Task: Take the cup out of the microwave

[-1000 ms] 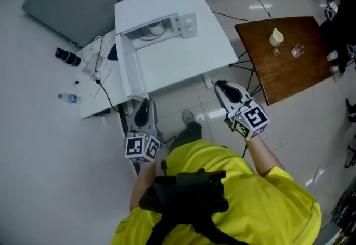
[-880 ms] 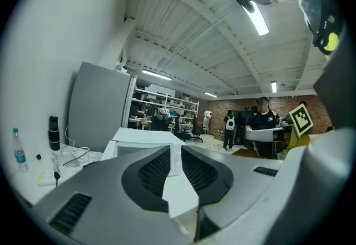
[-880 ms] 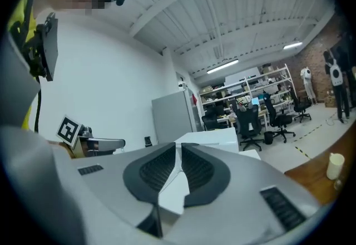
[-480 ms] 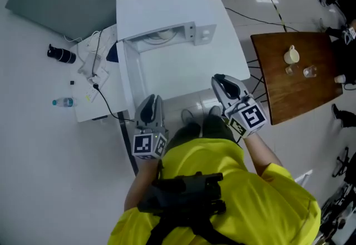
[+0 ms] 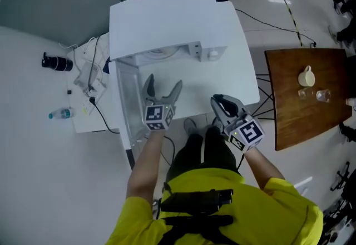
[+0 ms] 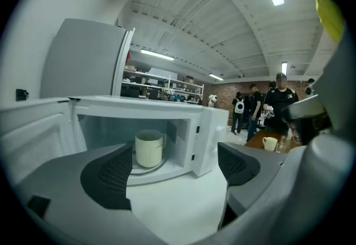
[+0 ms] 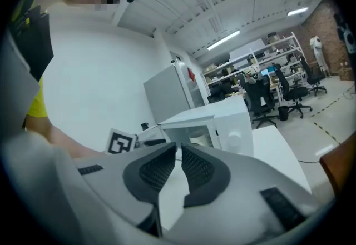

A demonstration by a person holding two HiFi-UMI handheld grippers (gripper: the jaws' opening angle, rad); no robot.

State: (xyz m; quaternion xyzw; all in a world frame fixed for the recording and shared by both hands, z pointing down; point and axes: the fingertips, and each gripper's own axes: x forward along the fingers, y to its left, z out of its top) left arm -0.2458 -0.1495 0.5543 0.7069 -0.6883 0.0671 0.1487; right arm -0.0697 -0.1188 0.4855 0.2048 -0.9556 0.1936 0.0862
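Jaws on our right gripper [image 5: 217, 99] sit closed together with nothing between them, above the near edge of the tabletop [image 5: 240, 66]. Our left gripper [image 5: 164, 84] reaches further in over the tabletop. Its jaws are opening wide and nothing is between them. It points at the microwave [image 5: 161, 21], whose door [image 5: 127, 102] hangs open along the tabletop's left edge. The microwave fills the far left corner. Inside it, the cup [image 6: 148, 148] stands upright on the turntable, untouched.

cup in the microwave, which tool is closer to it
Left. The left tool, jaws opening on nothing, faces the cup ahead; the right tool sits farther back.
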